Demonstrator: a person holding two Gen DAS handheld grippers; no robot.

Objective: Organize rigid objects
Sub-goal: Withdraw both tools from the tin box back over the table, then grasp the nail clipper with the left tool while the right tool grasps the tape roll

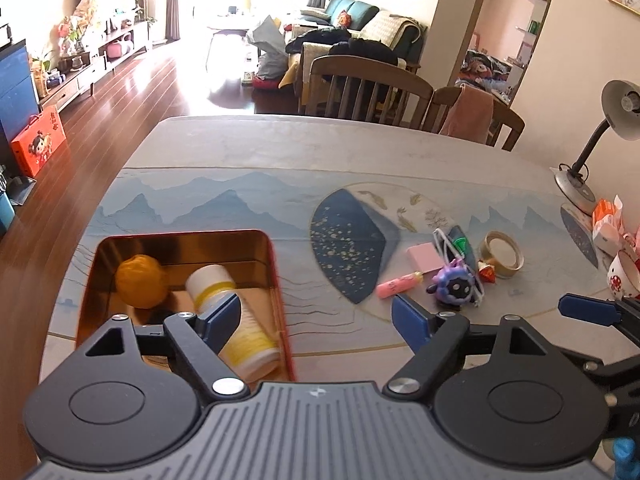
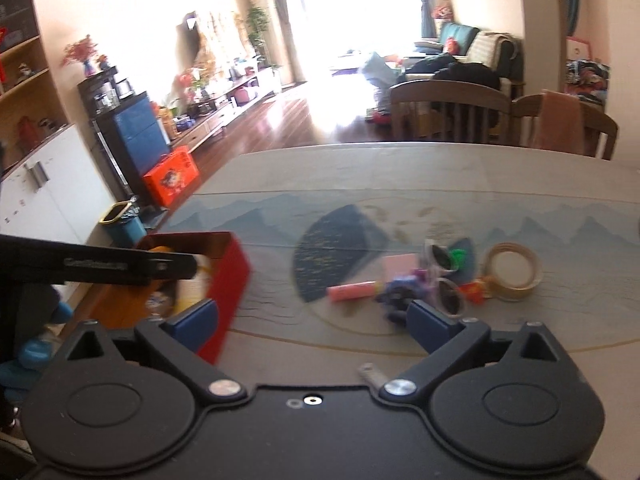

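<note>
Left wrist view
Fingers: the left gripper (image 1: 316,320) is spread wide with nothing between its blue pads, low in the frame, above the bench (image 1: 280,148).
Tin: a red tin (image 1: 280,280) with a gold inside sits at lower left, just beyond the left pad.
In the tin: an orange ball (image 1: 140,286) and a white bottle with yellow bands (image 1: 232,316) lie side by side; the bottle lies on its side, partly behind the left pad.
Loose pile: at right of centre, a pink block (image 1: 426,258), a pink tube (image 1: 400,285), a purple round toy (image 1: 454,286), a small red piece (image 1: 489,273) and a tape roll (image 1: 502,254) lie close together, well apart from the tin.
Right edge: a blue pad of the right gripper (image 1: 588,310) pokes in.

Right wrist view (blurred)
Fingers: the right gripper (image 2: 312,320) is released, its pads far apart and empty.
Tin: the red tin (image 2: 232,280) is at lower left, its near corner beside the left pad.
Loose pile: pink tube (image 2: 352,291), sunglasses (image 2: 448,280) and tape roll (image 2: 514,276) lie at centre right.
Left edge: a black arm of the left gripper (image 2: 100,266) reaches over the tin.
</note>
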